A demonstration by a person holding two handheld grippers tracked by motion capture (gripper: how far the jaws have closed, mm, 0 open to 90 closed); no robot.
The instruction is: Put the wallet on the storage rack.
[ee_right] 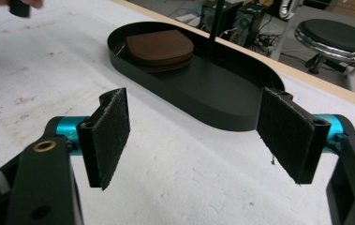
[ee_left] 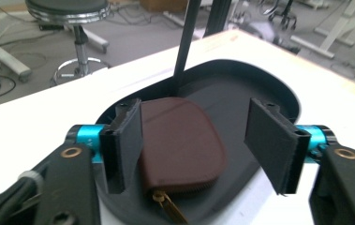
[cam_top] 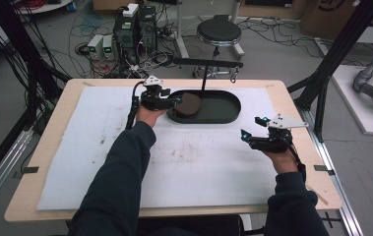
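A brown zip pouch (cam_top: 190,103) (ee_left: 180,143) (ee_right: 159,47) lies flat in the left end of a black oval tray (cam_top: 223,109) (ee_left: 240,89) (ee_right: 212,89) with an upright black post. My left gripper (cam_top: 172,101) (ee_left: 198,145) hovers open at the tray's left end, its jaws standing either side of the pouch without touching it. My right gripper (cam_top: 249,134) (ee_right: 196,136) is open over the white mat, to the right of and nearer than the tray, with nothing between its jaws.
A white mat (cam_top: 174,152) covers most of the wooden table (cam_top: 41,162). Behind the table stand a black stool (cam_top: 218,33), computer boxes (cam_top: 135,27) and tangled cables on the floor. Black frame posts (cam_top: 336,54) flank both sides.
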